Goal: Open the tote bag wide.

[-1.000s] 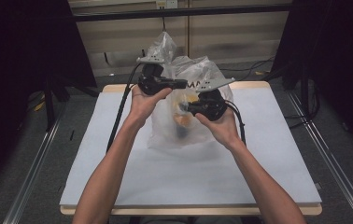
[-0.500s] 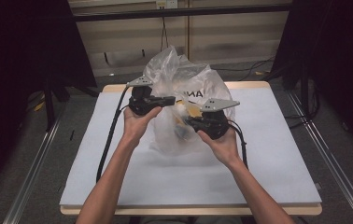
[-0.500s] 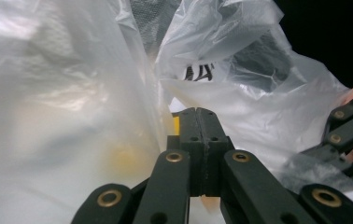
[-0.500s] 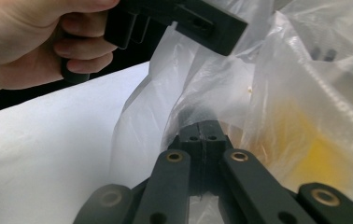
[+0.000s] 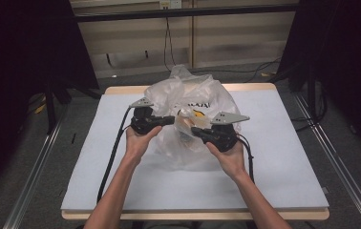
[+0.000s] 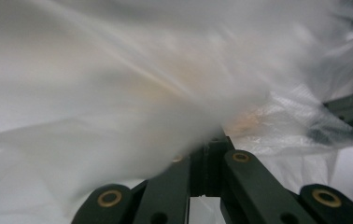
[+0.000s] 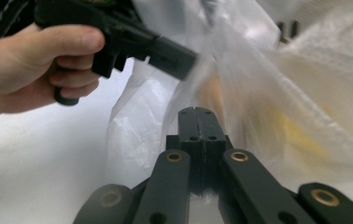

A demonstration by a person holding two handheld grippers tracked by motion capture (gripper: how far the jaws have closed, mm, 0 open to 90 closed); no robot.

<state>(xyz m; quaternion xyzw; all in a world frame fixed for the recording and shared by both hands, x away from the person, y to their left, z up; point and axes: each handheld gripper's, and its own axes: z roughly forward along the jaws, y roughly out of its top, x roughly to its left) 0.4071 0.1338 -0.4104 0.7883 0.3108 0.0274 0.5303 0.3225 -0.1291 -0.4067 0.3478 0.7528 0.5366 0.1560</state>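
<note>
My left tool (image 5: pixel 169 120) and right tool (image 5: pixel 195 130), both clenched on the crumpled clear plastic bag (image 5: pixel 188 98), have drawn nearer me, tugging its film apart.

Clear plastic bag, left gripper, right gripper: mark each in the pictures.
Clear crinkled plastic bag (image 5: pixel 188 93): high view, upper bulge of the film.
Left gripper (image 5: pixel 171 119): high view, tip of its black jaws at the bag.
Right gripper (image 7: pixel 196 116): right gripper view, tip of its closed jaws.

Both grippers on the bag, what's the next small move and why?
Probably ease the two grippers apart sideways to spread the film. The left gripper and right gripper both have jaws closed at the clear plastic bag, near each other at its middle, and the orange-yellow contents sit behind bunched film on the white table.
</note>
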